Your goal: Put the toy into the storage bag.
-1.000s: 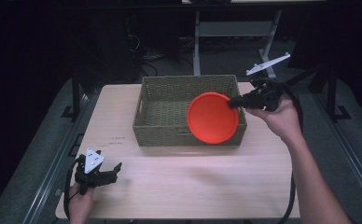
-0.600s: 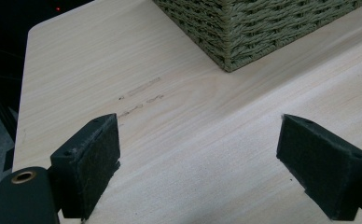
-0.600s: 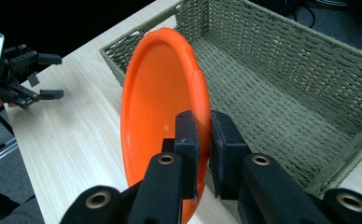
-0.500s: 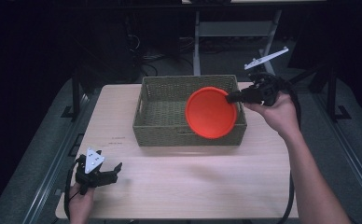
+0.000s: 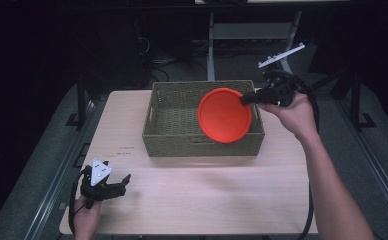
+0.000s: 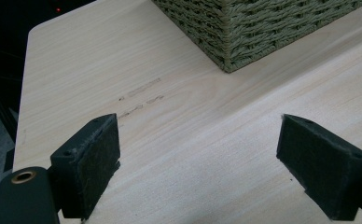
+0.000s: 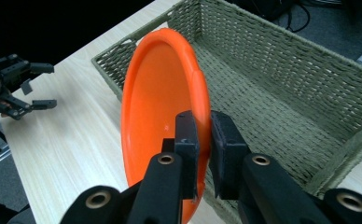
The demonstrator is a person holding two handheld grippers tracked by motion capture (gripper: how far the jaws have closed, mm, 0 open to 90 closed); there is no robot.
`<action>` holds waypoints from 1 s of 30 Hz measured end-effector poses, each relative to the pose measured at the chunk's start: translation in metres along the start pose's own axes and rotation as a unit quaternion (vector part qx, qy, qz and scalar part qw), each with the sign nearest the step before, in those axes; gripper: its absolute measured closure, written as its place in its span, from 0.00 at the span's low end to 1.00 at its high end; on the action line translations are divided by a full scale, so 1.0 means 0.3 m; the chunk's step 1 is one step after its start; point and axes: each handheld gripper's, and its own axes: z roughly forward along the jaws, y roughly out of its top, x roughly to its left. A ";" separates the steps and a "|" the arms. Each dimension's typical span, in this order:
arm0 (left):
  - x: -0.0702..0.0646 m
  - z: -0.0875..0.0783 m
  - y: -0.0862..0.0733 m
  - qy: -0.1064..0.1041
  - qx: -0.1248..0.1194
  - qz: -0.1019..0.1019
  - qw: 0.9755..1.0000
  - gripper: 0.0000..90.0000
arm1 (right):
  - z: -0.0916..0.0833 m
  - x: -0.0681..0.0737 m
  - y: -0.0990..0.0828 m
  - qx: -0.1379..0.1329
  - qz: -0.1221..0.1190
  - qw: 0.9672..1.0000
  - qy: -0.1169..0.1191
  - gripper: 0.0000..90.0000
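An orange plate [image 5: 224,115] hangs tilted on edge over the right part of a woven green basket [image 5: 177,132]. My right gripper [image 5: 246,98] is shut on the plate's rim, and in the right gripper view its jaws pinch the plate [image 7: 163,102] above the basket [image 7: 281,70]. At the table's near left corner my left gripper [image 5: 117,186] rests open on the wood. In the left gripper view its pads [image 6: 89,163] stand wide apart with bare table between them and a corner of the basket [image 6: 254,28] ahead.
The light wooden table [image 5: 197,195] has open room in front of the basket and to its left. A metal stand [image 5: 217,35] and cables sit behind the table in the dark. The left gripper [image 7: 27,95] appears far off in the right gripper view.
My right gripper has carried the orange plate leftward and slightly up, farther over the basket's interior. The left gripper has stayed put.
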 end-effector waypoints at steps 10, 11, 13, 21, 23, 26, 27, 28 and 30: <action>0.000 -0.001 0.000 0.001 -0.001 0.001 1.000 0.14 | 0.016 -0.008 0.028 -0.002 -0.001 1.000 -0.008 0.91; 0.000 -0.001 0.001 0.001 -0.001 0.001 1.000 0.14 | 0.018 -0.006 0.032 -0.001 0.001 1.000 -0.007 0.91; 0.001 -0.001 0.001 0.001 -0.002 0.000 1.000 0.14 | 0.026 -0.008 0.039 0.000 0.001 1.000 -0.008 0.91; 0.002 -0.003 -0.001 0.002 -0.002 -0.003 1.000 0.14 | 0.076 -0.049 0.059 0.016 0.011 1.000 -0.017 0.91; 0.002 -0.003 0.000 0.001 -0.002 -0.004 1.000 0.14 | 0.089 -0.061 0.060 0.018 0.018 0.999 -0.021 0.91; 0.002 -0.001 0.001 0.000 -0.003 -0.001 1.000 0.14 | 0.102 -0.080 0.061 0.019 0.029 0.999 -0.025 0.91; 0.001 0.000 0.001 0.000 -0.002 -0.001 1.000 0.14 | 0.104 -0.083 0.061 0.015 0.029 0.999 -0.029 0.91; 0.000 0.000 0.001 -0.001 -0.002 -0.001 1.000 0.14 | 0.106 -0.085 0.061 0.011 0.031 0.999 -0.034 0.91; 0.000 0.000 0.000 -0.001 -0.004 -0.004 1.000 0.14 | 0.111 -0.090 0.063 0.010 0.033 0.999 -0.040 0.91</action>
